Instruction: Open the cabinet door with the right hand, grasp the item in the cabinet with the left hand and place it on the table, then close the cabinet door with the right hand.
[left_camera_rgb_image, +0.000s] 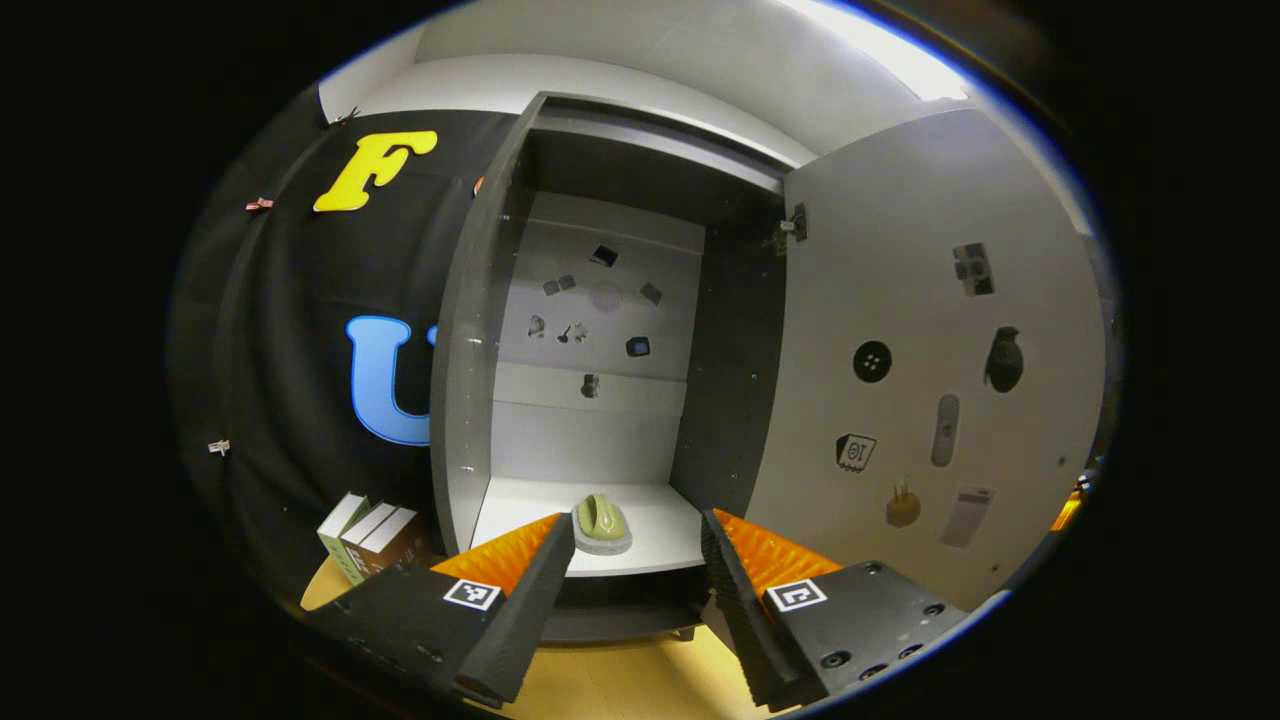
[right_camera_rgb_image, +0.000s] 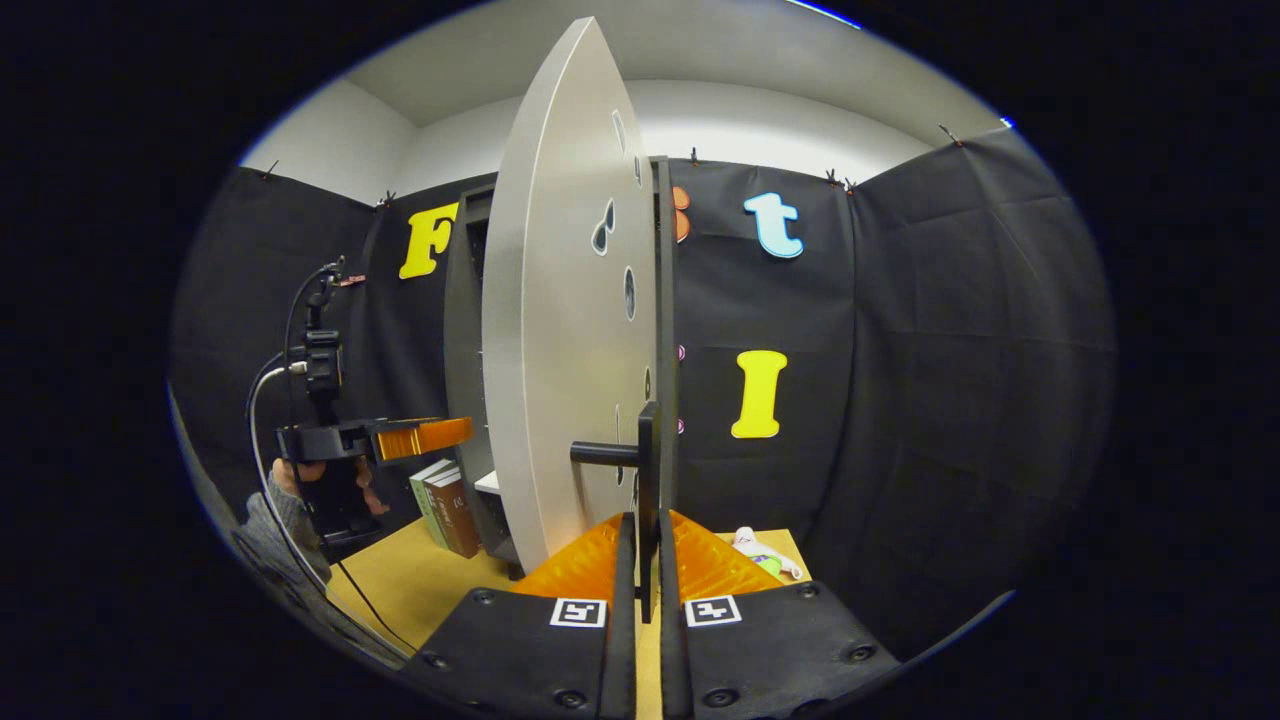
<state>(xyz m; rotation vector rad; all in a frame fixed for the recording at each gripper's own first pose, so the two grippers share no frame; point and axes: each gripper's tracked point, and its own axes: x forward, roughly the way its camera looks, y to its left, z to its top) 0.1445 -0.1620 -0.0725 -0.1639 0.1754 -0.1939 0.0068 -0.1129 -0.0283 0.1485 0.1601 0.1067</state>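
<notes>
The grey cabinet stands open, its door swung out to the right. On its bottom shelf lies a small olive-green item on a pale base. In the left gripper view my left gripper is open just in front of the shelf, the item a little beyond and between its fingers. In the right gripper view the door is seen almost edge-on, and my right gripper is shut on its black handle. The left gripper, held by a hand, reaches toward the cabinet opening.
Several books stand on the wooden table left of the cabinet, also the books. A small white and green object lies on the table right of the door. Black cloth walls surround the booth.
</notes>
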